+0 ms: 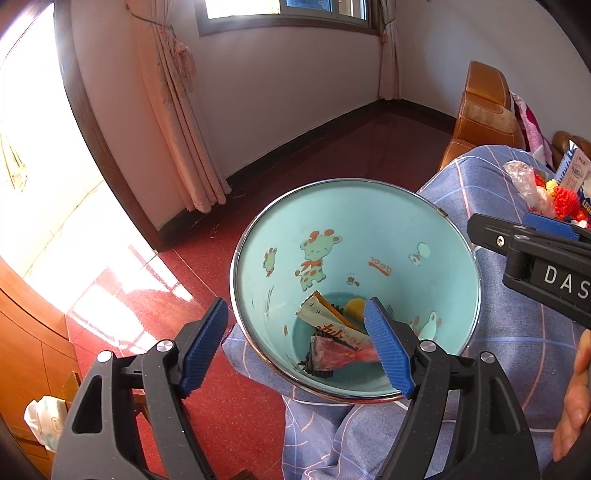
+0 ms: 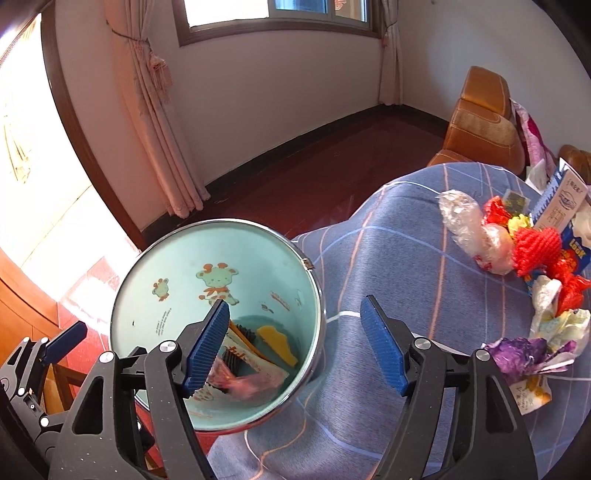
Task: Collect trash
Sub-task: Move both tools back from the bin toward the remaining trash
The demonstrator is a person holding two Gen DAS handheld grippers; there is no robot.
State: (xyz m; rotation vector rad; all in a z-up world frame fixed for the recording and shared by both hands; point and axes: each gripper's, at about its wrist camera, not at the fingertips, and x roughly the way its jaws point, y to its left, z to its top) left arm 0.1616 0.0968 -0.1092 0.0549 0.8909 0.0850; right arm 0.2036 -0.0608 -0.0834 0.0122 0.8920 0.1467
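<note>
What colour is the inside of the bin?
Light blue-green bin with cartoon animals, clearest in the left wrist view.

From the window [image 2: 273, 14] you see pink curtains [image 2: 147, 103] hanging at its left, a dark red floor [image 2: 314, 166] spreading below it, and an orange-brown leather chair [image 2: 480, 122] standing to its lower right.
</note>
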